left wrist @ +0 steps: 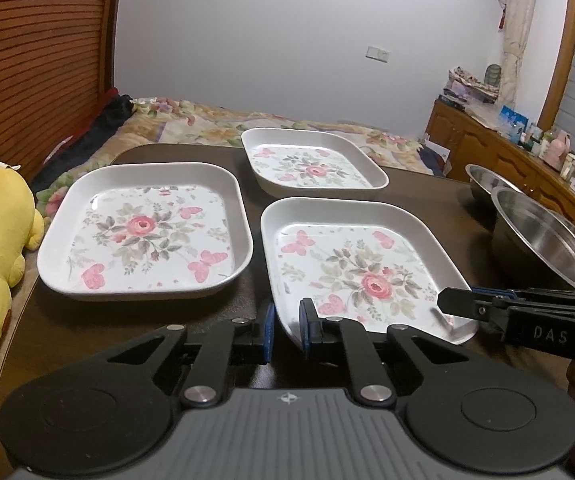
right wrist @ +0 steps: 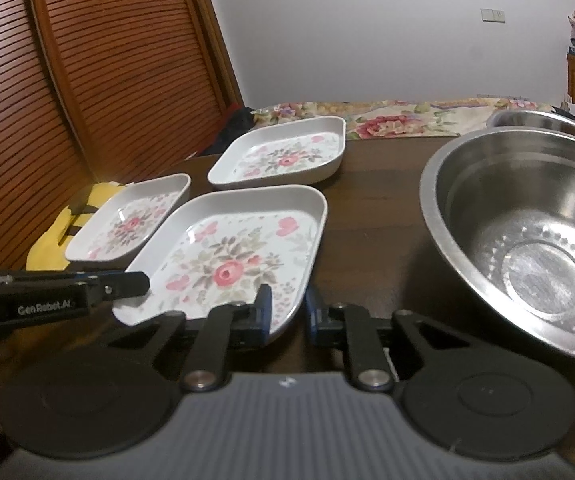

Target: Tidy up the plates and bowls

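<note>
Dark table (left wrist: 87,332), both claws, left (left wrist: 287,322) and right (right wrist: 287,312), parted astride nearest floral plate (left wrist: 351,264) rim.

Bedroom with a pale wall (left wrist: 287,40)
Louvred wooden door (left wrist: 39,60) left, floral-quilted bed (left wrist: 215,124) beyond, cluttered wooden dresser (left wrist: 499,148) right

Dim, cool indoor light; soft glare on steel bowl (right wrist: 527,240) and plate (left wrist: 147,228) glaze (fisheye bends edges); slight overall softness, dark corner vignetting.
</note>
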Tool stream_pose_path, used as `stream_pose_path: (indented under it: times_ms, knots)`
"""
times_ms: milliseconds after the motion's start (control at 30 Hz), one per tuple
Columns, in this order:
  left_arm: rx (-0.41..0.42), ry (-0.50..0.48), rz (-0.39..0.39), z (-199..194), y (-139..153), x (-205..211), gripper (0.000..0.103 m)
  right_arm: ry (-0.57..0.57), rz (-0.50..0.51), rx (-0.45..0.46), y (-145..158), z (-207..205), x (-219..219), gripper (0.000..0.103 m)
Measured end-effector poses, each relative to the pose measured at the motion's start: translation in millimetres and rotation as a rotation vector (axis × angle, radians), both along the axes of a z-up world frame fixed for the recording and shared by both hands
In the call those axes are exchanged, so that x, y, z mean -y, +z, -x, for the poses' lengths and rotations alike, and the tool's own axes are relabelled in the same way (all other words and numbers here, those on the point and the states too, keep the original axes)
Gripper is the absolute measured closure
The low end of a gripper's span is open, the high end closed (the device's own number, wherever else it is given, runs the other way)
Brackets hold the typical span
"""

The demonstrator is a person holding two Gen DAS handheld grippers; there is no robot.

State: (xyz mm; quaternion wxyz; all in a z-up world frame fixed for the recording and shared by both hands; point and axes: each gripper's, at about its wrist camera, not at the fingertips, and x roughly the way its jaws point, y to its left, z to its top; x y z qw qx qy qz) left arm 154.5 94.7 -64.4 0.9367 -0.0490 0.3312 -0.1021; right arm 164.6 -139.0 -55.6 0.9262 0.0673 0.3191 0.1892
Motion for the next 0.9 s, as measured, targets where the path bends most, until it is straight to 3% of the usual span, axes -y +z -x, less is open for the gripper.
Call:
stream_pose_path:
  times_ms: [500,900]
  knots:
    - [0.049,-0.045,-0.009,53.9,14.5,9.3,0.088,0.001,0.015,0.027,12.8,49.3,11.6,0.084]
    - [0.014,-0.050,-0.037,88.2,2.9,9.7,0.088,0.006,0.024,0.014,2.5,86.9,9.6,0.084]
